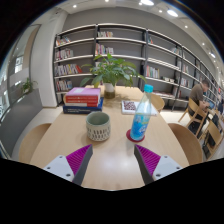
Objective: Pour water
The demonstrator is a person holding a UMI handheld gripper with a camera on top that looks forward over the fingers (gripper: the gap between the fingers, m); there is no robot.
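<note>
A clear water bottle (142, 116) with a blue label and blue cap stands upright on the light wooden table (112, 150), ahead of my right finger. A pale patterned mug (98, 126) stands to its left, ahead of my left finger. My gripper (112, 163) is open, its two magenta pads (76, 160) wide apart over bare table. Nothing is between the fingers. Both objects stand a short way beyond the fingertips.
A stack of books (83, 97) lies at the back left of the table. A potted plant (112, 72) and a checkered board (129, 105) sit at the far end. Wooden chairs (194, 112) stand to the right, bookshelves (120, 50) line the back wall.
</note>
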